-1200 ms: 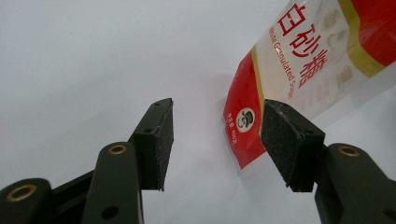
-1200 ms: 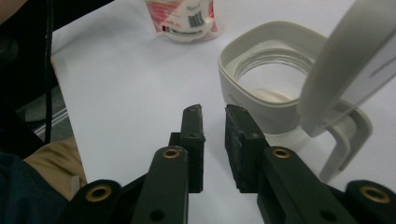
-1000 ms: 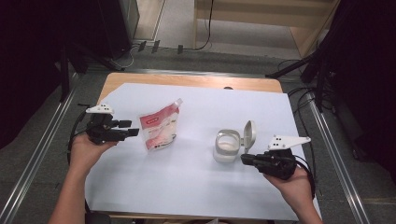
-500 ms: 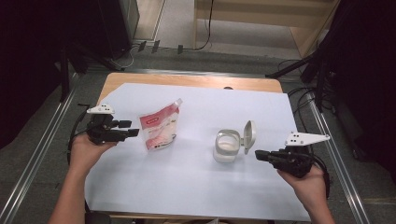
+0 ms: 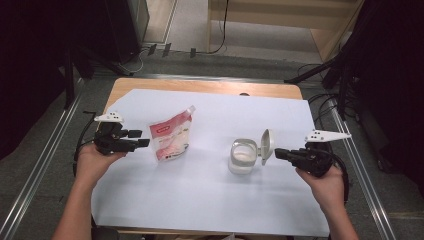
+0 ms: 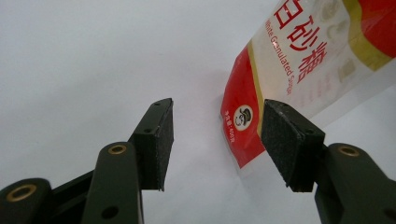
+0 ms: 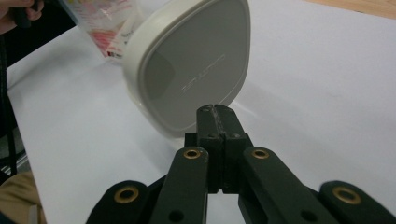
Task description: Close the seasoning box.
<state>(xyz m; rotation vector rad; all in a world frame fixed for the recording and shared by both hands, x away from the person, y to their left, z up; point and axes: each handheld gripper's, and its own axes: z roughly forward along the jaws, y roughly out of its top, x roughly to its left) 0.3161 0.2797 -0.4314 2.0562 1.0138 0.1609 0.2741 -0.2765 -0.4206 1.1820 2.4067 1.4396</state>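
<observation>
A red and white sugar pouch lies on the white sheet, left of centre. My left gripper is open just left of it. In the left gripper view the pouch's bottom corner lies ahead between the two pads, untouched. A clear container with its white hinged lid standing up sits right of centre. My right gripper is shut with nothing in it, its tip just right of the lid. In the right gripper view the lid stands close ahead of the joined jaws of that gripper.
A white sheet covers most of a wooden table. Metal rails run along both sides of the table. Cables trail off at the right, and dark equipment stands at the back left.
My right gripper drew away to the right from the container, then came back toward the lid. My left gripper stayed by the pouch.
</observation>
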